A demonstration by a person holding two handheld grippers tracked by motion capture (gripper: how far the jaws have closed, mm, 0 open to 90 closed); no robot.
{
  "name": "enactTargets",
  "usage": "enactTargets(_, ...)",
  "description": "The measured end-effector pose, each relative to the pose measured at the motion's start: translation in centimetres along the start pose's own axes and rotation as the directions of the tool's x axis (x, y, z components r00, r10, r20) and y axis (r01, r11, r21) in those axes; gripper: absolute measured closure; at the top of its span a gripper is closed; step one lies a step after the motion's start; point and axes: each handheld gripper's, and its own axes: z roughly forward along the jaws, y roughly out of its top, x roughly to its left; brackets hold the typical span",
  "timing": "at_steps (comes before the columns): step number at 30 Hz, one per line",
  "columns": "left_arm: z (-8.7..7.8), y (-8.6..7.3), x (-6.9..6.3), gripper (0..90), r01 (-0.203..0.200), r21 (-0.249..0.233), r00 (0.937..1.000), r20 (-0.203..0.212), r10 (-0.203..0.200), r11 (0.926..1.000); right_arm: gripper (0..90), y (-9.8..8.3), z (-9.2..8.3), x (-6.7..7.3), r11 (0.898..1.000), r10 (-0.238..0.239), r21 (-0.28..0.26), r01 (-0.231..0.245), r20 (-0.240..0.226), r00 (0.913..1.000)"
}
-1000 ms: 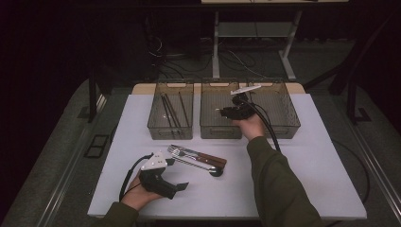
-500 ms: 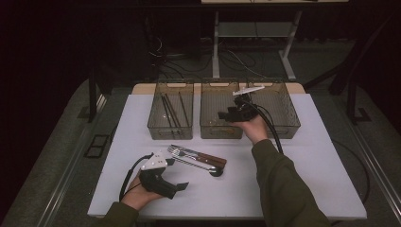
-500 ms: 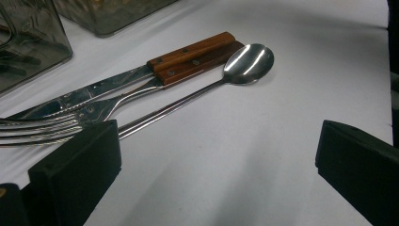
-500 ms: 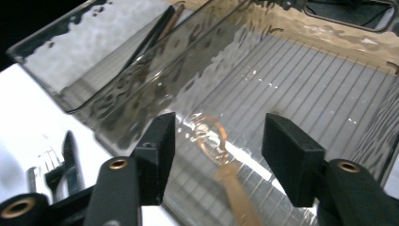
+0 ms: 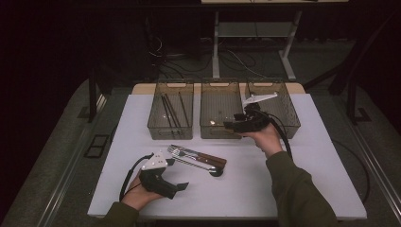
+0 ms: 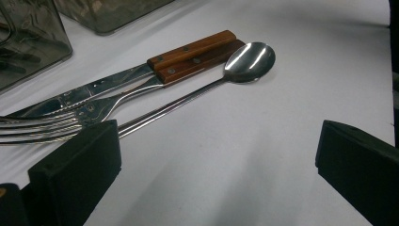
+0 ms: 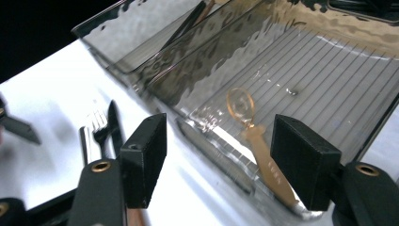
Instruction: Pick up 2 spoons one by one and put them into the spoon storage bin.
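we see a small spoon (image 7: 256,141) lying flat on the ribbed floor of the middle bin (image 5: 208,94), seen through its clear wall. its round bowl points toward 11 o'clock in the right gripper view and its flat handle runs toward 5 o'clock, near the bin's front wall. in the high view it is a faint glint (image 5: 212,122) at the bin's near end. the bin is a clear, smoky rectangular tray standing between two like bins.

Olive-green sleeves (image 5: 298,189), black hand-held gripper (image 5: 232,126), black cable, grey three-cornered plate
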Motion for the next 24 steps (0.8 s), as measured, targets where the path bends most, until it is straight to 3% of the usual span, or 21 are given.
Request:
enactTargets(8,0.1,0.0,0.0,0.0,-0.002,0.002,1.0,0.0,0.002,1.0,31.8,-1.9,-1.8,1.0,1.0,-0.014,0.004,0.014,-0.014,0.9998)
enactTargets(15,0.1,-0.1,0.1,0.0,-0.002,0.001,1.0,-0.003,0.002,1.0,26.1,-4.0,-2.5,1.6,1.0,-0.018,0.016,0.019,-0.059,0.9981)
enactTargets(24,0.1,0.0,0.0,0.0,-0.004,0.003,1.0,-0.004,0.004,1.0,26.5,-6.9,-3.2,2.7,0.998,-0.03,0.045,0.035,-0.097,0.9948)
